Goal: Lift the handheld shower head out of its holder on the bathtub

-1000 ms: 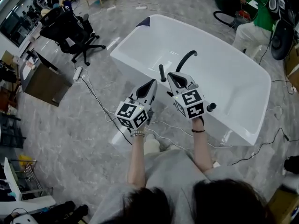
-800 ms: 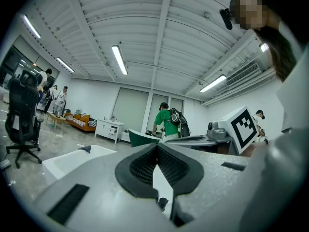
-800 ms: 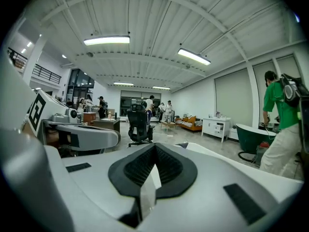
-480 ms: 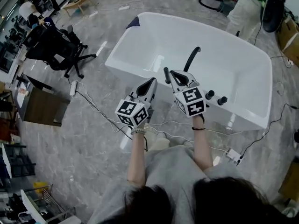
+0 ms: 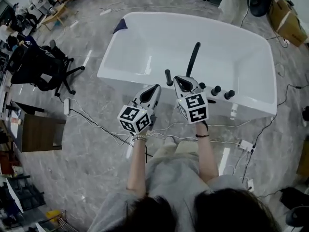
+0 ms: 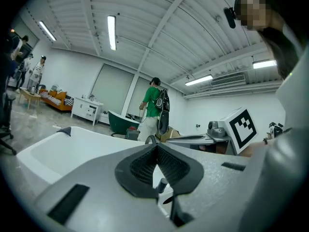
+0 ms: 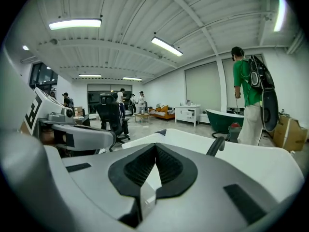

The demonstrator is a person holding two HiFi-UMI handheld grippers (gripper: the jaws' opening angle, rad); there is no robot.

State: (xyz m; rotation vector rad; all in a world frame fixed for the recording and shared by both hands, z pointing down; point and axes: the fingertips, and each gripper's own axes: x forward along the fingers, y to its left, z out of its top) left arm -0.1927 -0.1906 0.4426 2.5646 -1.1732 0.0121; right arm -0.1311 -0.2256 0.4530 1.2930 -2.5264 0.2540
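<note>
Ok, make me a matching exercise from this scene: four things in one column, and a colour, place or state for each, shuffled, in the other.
1 bathtub
2 office chair
3 knobs
4 right gripper

A jaws shut
B on the tub's near rim
C big white basin
D on the floor, left of the tub

Pairs: 1-C, 2-D, 3-B, 4-A

Floor: glossy grey marbled stone floor (image 5: pixel 96 149), reflecting light. Thin cables (image 5: pixel 99 125) trailing across it; white power strip (image 5: pixel 245 145) at right.
Black swivel office chair (image 5: pixel 41 66) at left, brown wooden cabinet (image 5: pixel 37 133) nearer.
Brown cardboard boxes (image 5: pixel 288 21) in top right corner.
White ribbed ceiling (image 7: pixel 125 13), long fluorescent tube lights (image 7: pixel 75 24) lit.
Plain white walls (image 6: pixel 207 112); large grey-shaded window panels (image 6: pixel 110 88).
Far end: orange sofa (image 6: pixel 57 99), low white sideboard (image 6: pixel 87 111), dark green freestanding tub (image 6: pixel 120 122).
</note>
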